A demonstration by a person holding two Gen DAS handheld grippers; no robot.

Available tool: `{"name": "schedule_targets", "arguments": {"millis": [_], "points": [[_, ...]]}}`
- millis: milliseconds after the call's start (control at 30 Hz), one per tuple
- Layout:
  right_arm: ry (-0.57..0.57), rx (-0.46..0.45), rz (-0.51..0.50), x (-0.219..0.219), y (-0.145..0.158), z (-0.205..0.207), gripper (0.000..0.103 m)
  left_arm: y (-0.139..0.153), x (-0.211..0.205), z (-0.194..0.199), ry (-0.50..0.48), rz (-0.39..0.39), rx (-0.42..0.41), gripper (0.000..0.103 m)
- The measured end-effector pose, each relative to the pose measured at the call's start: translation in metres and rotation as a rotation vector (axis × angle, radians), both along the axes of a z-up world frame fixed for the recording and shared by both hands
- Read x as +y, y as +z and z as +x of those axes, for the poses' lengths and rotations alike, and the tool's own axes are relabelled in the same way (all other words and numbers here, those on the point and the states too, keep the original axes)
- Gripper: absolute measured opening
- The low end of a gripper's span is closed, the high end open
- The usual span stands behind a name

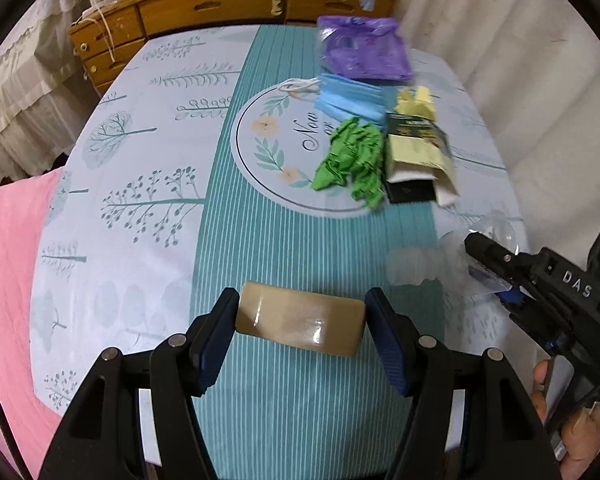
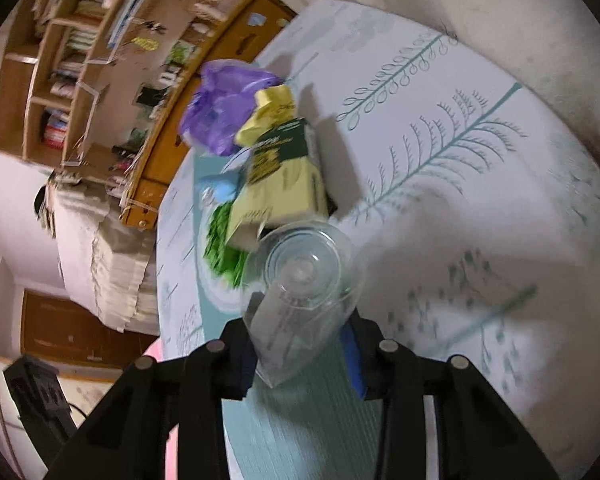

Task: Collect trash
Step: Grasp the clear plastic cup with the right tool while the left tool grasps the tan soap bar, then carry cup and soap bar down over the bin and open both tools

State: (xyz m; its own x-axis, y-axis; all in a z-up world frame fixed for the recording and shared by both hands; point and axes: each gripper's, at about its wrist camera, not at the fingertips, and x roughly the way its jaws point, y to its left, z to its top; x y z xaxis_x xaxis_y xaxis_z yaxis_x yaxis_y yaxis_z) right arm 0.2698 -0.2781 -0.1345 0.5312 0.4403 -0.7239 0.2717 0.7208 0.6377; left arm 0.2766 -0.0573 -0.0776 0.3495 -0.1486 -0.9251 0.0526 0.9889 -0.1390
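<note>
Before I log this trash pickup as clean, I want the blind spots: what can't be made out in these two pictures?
- Clear plastic cup, right wrist view: motion blur hides whether it is empty.
- Yellow carton, right wrist view: print too blurred to read.
- Face mask, left wrist view: far side hidden behind the purple bag.
- Tan block in the left gripper, left wrist view: underside hidden.
- Where the trash goes: no bin in either view.

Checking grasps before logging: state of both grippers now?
Left gripper: closed on the glossy tan tape roll.
Right gripper: closed on the clear plastic cup.
</note>
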Motion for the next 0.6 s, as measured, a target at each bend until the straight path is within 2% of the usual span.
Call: {"name": "schedule_targets", "arguments": {"millis": [133,367,600], "points": [[0.019,-0.029,-0.038,0.011,0.017,-0.039,0.036,0.019,0.013,-0.038,-0.05,-0.03,-0.034,0.063],[-0.031,-0.121,-0.125,0.049,0.055,-0.145,0.036,0.053,0.053,-0.116,-0.175,-0.053,-0.11,0.063],[-0.073,-0.153,-0.191,0.097,0.073,-0.233,0.036,0.074,0.091,-0.196,-0.264,-0.07,-0.19,0.063]]}}
